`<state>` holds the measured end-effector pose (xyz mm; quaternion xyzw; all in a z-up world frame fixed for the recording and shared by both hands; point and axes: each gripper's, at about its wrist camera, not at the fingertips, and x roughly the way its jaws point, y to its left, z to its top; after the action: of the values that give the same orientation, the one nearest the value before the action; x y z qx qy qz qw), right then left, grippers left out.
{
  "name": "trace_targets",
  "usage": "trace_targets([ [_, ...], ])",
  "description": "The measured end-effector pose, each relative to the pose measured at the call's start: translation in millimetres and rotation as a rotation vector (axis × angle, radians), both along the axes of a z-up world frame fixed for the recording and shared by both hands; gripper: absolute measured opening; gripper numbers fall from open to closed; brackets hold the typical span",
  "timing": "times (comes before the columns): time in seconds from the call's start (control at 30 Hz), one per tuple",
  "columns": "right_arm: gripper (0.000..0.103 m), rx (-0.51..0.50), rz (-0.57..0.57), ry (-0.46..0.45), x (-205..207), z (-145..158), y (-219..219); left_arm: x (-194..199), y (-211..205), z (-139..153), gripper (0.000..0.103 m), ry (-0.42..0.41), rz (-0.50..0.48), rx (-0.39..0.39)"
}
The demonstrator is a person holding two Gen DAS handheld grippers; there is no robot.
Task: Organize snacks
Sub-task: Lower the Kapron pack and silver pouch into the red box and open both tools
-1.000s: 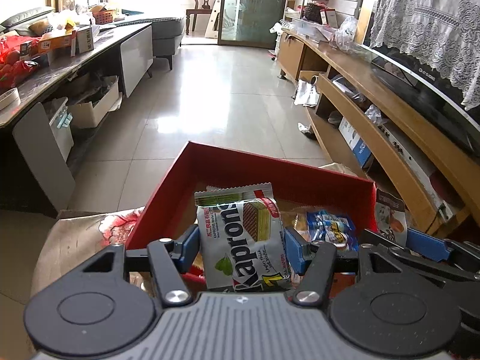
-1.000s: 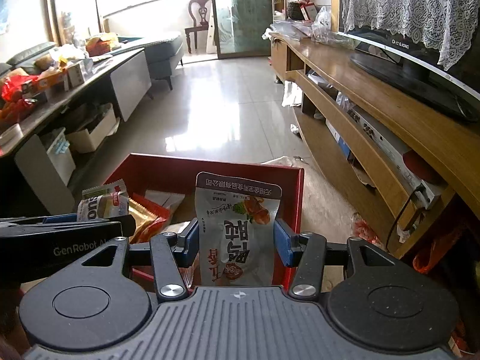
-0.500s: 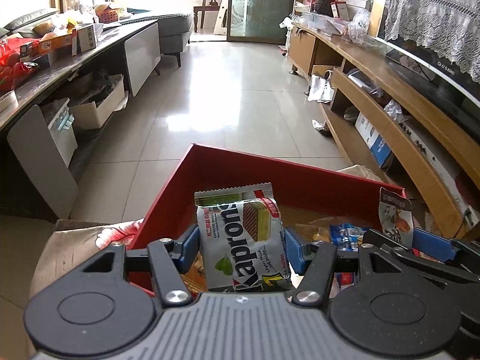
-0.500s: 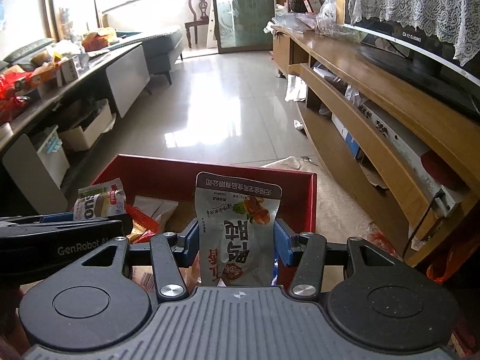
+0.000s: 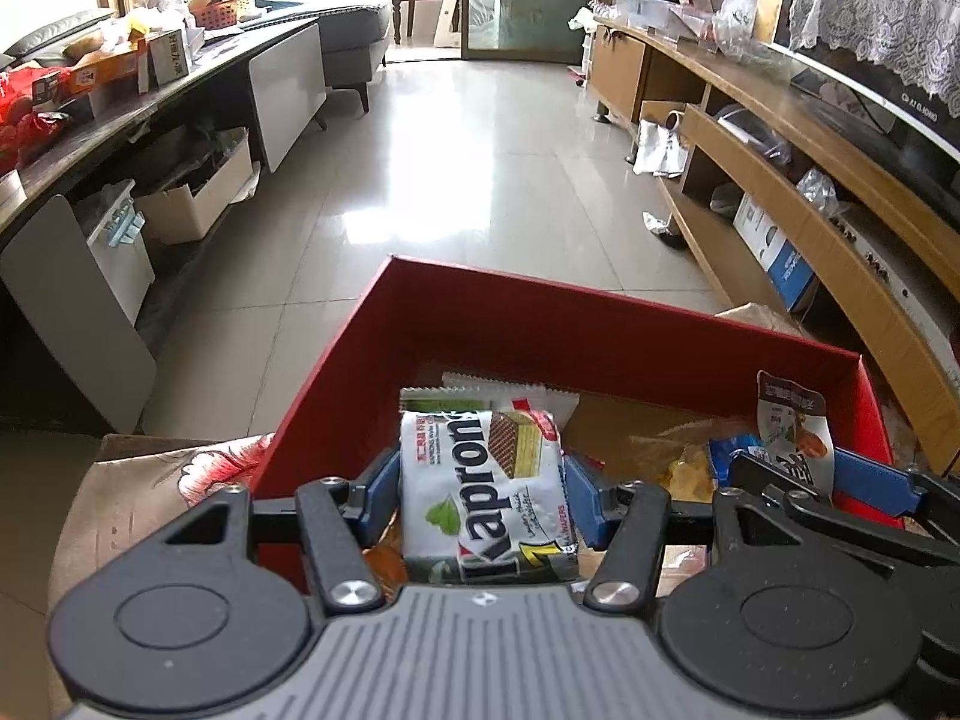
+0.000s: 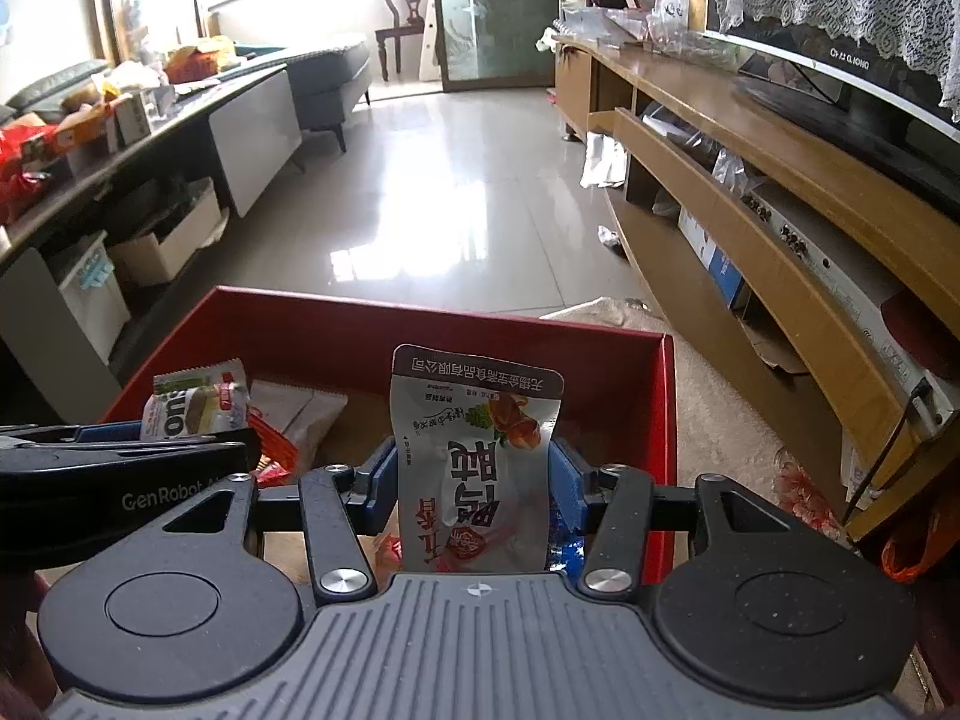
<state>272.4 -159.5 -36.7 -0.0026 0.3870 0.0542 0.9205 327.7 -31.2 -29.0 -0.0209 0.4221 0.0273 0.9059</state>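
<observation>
My left gripper (image 5: 482, 495) is shut on a white Kapron wafer pack (image 5: 486, 492) and holds it upright over the near left part of the red box (image 5: 540, 324). My right gripper (image 6: 474, 480) is shut on a grey snack pouch with red print (image 6: 477, 456), upright over the right side of the same red box (image 6: 420, 330). Each gripper shows in the other's view: the right one with its pouch (image 5: 792, 438), the left one with its wafer pack (image 6: 192, 408). Other snack packets (image 5: 690, 462) lie on the box floor.
The box sits on a floral-cloth surface (image 5: 150, 492). A long wooden TV stand (image 6: 780, 228) with a television (image 6: 840, 78) runs along the right. A dark cluttered table (image 5: 90, 96) and cardboard boxes (image 5: 198, 204) stand at the left, with tiled floor (image 5: 480, 168) beyond.
Both grippers have moved forward and lower over the red box, still holding their packs. The box's far wall sits lower in both views.
</observation>
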Motion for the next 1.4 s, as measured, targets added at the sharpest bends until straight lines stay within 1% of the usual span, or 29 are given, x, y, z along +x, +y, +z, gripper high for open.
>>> trace_targets([
  [0.1,0.063,-0.002,-0.002,0.006,1,-2,0,0,-1,0,0.057,0.0,-0.001,0.009],
  [0.23,0.064,-0.002,-0.004,0.007,1,-1,0,0,1,0,0.059,0.012,0.01,0.002],
  [0.33,0.071,-0.008,-0.017,0.006,1,-1,-1,-1,3,0,0.06,0.018,0.01,-0.005],
  [0.47,0.075,-0.006,-0.023,0.008,0,0,-3,-2,4,2,0.06,0.018,0.014,-0.005],
  [0.6,0.075,-0.01,-0.025,-0.001,-2,4,-3,-7,5,8,0.064,0.005,0.017,-0.004],
  [0.73,0.078,-0.012,-0.027,-0.013,-6,9,-4,-14,7,14,0.065,-0.002,0.023,-0.011],
  [0.9,0.079,-0.008,-0.03,-0.017,-10,14,-7,-25,7,23,0.066,-0.019,0.023,-0.01],
  [1.03,0.079,-0.015,-0.033,-0.026,-14,19,-8,-33,7,28,0.066,-0.027,0.02,-0.023],
  [1.13,0.079,-0.017,-0.042,-0.032,-16,24,-10,-38,7,31,0.068,-0.03,0.016,-0.034],
  [1.4,0.08,-0.027,-0.046,-0.033,-24,31,-12,-46,7,35,0.07,-0.035,0.019,-0.044],
])
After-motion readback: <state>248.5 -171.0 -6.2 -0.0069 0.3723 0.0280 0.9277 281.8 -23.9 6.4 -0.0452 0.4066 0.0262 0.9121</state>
